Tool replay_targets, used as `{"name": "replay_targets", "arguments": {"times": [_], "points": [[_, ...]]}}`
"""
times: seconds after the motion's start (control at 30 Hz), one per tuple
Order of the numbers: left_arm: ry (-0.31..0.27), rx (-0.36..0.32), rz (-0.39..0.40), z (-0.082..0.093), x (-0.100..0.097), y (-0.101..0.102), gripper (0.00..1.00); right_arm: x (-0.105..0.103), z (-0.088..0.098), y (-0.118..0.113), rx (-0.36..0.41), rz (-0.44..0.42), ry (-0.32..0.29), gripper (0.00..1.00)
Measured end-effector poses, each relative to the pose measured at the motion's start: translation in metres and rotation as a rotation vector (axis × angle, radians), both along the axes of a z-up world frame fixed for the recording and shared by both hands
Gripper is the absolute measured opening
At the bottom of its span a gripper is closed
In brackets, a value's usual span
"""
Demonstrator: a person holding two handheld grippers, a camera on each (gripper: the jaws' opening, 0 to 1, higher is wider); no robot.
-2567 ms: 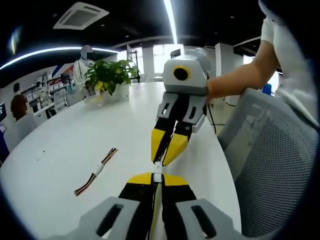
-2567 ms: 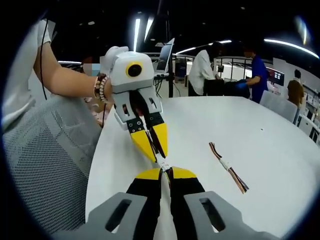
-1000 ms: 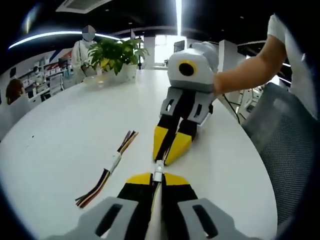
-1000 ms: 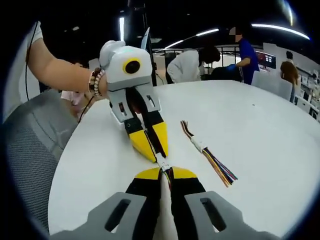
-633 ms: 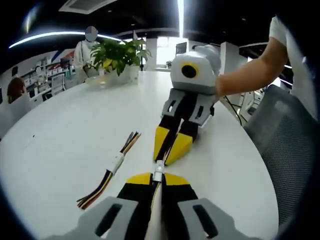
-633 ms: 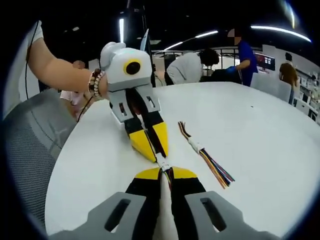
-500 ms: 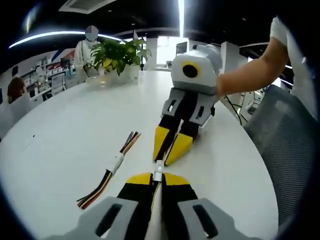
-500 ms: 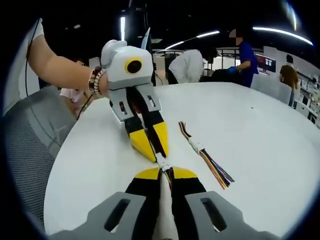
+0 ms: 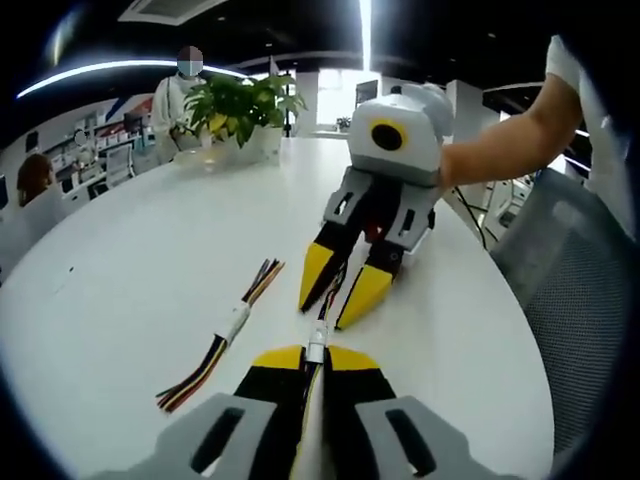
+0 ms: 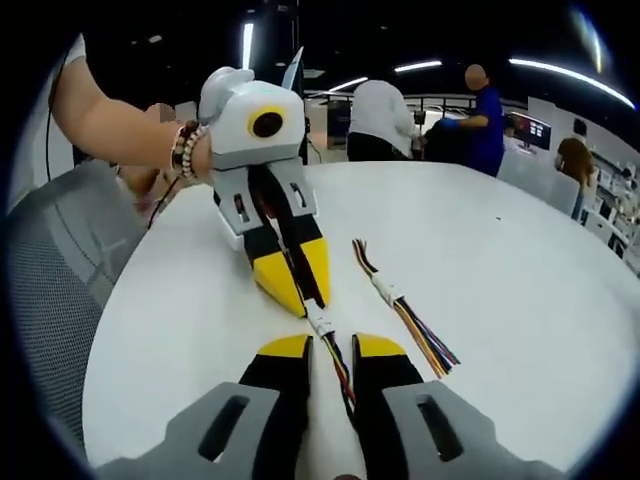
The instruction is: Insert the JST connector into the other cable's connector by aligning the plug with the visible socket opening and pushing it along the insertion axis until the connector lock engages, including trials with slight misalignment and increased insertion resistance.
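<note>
The joined white JST connector (image 9: 316, 351) with its coloured wires sits at the tip of my left gripper (image 9: 316, 356), whose jaws are shut on it. In the right gripper view the same connector (image 10: 321, 324) sticks out from the left gripper (image 10: 306, 298), and its wires trail down between my right gripper's (image 10: 332, 350) own jaws. Those jaws stand apart and touch nothing. In the left gripper view the right gripper (image 9: 326, 312) faces me with its yellow fingertips (image 9: 362, 296) spread, just above the white table (image 9: 130, 260).
A second, mated cable pair (image 9: 226, 328) (image 10: 396, 300) lies loose on the table beside the grippers. A potted plant (image 9: 236, 105) stands at the far end. A grey mesh chair (image 9: 580, 300) (image 10: 50, 300) stands by the table edge. People are at desks behind.
My right gripper has opened and let go of the cable, and has drawn back slightly. The left gripper stays shut on the connector.
</note>
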State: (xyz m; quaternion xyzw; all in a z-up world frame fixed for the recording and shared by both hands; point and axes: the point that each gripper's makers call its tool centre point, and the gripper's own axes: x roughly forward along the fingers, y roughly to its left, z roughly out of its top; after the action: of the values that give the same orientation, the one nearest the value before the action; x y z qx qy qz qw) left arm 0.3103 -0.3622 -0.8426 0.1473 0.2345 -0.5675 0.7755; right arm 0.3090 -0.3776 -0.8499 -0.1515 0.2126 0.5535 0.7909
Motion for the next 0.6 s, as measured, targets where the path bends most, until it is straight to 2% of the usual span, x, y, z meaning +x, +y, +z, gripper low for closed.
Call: {"name": "replay_targets", "arguments": {"times": [0.1,0.33,0.6], "points": [[-0.017,-0.020,0.015,0.010,0.002,0.001,0.01,0.003,0.003,-0.005,0.016,-0.031,0.022,0.16],[-0.020,-0.051,0.035,0.023,0.001,0.002,0.03,-0.001,0.015,-0.008,0.026,-0.039,0.013,0.18],[-0.024,-0.059,0.030,0.037,-0.013,0.003,0.10,-0.005,0.034,-0.013,0.042,-0.060,-0.009,0.23]]}}
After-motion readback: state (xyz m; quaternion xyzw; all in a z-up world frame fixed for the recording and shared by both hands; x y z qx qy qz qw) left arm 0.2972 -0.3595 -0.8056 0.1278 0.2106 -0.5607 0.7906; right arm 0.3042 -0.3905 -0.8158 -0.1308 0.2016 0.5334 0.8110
